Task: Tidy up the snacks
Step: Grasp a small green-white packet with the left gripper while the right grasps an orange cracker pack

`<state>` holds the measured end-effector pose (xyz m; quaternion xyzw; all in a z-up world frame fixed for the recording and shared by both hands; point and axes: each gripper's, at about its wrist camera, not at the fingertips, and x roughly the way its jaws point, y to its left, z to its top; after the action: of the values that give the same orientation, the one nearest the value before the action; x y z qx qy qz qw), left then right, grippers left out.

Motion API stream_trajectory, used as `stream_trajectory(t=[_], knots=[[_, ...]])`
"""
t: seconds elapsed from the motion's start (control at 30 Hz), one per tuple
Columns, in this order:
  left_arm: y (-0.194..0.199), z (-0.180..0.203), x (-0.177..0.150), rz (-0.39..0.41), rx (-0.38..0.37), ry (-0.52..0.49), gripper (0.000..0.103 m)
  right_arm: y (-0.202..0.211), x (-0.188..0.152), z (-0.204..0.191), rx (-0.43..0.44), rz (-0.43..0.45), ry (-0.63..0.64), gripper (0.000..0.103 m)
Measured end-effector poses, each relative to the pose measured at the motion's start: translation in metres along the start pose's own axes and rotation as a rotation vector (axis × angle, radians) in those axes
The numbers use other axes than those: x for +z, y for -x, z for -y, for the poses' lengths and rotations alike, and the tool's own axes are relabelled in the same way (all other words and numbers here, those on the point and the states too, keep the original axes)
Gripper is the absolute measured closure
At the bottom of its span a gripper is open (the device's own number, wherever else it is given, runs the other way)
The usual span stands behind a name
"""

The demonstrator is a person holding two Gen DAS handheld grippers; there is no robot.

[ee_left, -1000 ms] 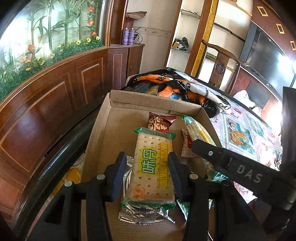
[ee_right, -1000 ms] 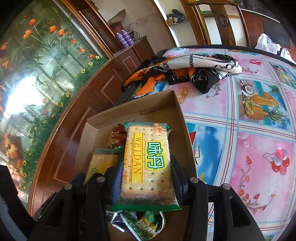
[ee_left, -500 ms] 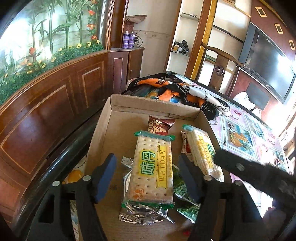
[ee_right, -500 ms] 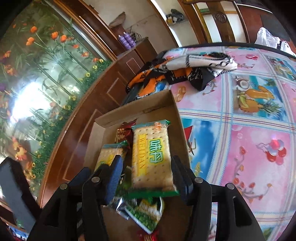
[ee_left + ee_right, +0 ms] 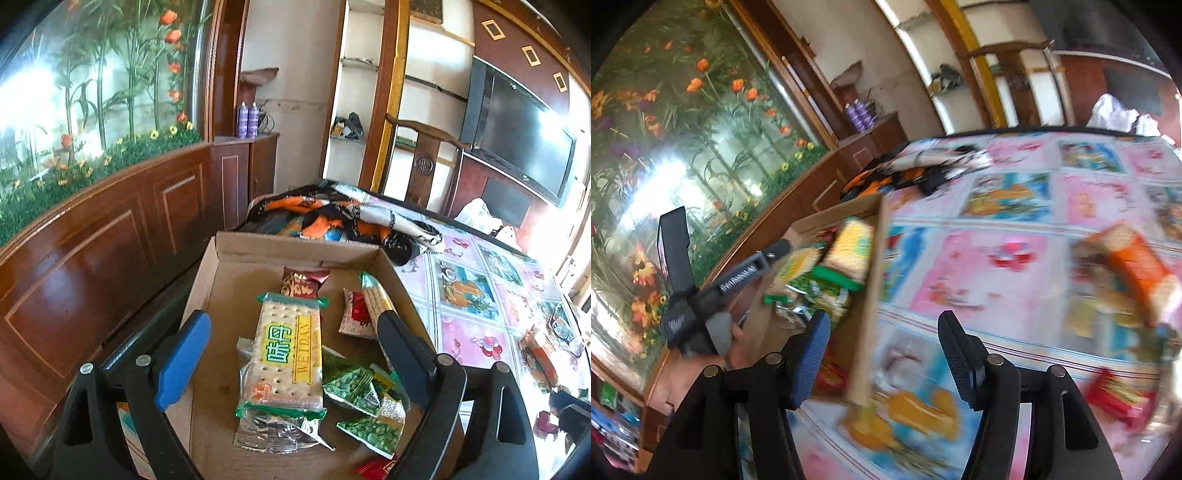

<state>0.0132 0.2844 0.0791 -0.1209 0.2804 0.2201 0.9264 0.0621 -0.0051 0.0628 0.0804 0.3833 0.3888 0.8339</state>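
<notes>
The left tool (image 5: 291, 354) is seen spread wide above the cardboard box (image 5: 295, 245), its jaws having just been opening; nothing is gripped. Between and below its fingers the WEIDAN cracker pack (image 5: 286, 354) is laid flat in the box, on a silver wrapper (image 5: 273, 432). Green pea packets (image 5: 364, 391) are found toward its right finger, a dark red packet (image 5: 303, 282) ahead, and a second cracker pack (image 5: 373, 299) leans at the right wall. The right tool (image 5: 882, 350) is held empty over the table (image 5: 990, 266), jaws just opened, the box wall at its left finger; blurred snacks (image 5: 1134, 269) lie to its right.
</notes>
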Motion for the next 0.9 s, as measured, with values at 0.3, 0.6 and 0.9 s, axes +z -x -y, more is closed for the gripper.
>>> stream_trajectory(t=[0.3, 0.6, 0.9], knots=[[0.028, 0.024, -0.002, 0.12, -0.015, -0.053, 0.011, 0.079, 0.007, 0.1, -0.088, 0.188, -0.192, 0.035], [0.077, 0.128, -0.042, -0.069, -0.385, -0.398, 0.011, 0.107, 0.008, 0.135, -0.102, 0.234, -0.278, 0.035], [0.095, 0.218, -0.147, -0.339, -0.665, -0.766, 0.024, 0.122, 0.005, 0.15, -0.079, 0.264, -0.355, 0.035]])
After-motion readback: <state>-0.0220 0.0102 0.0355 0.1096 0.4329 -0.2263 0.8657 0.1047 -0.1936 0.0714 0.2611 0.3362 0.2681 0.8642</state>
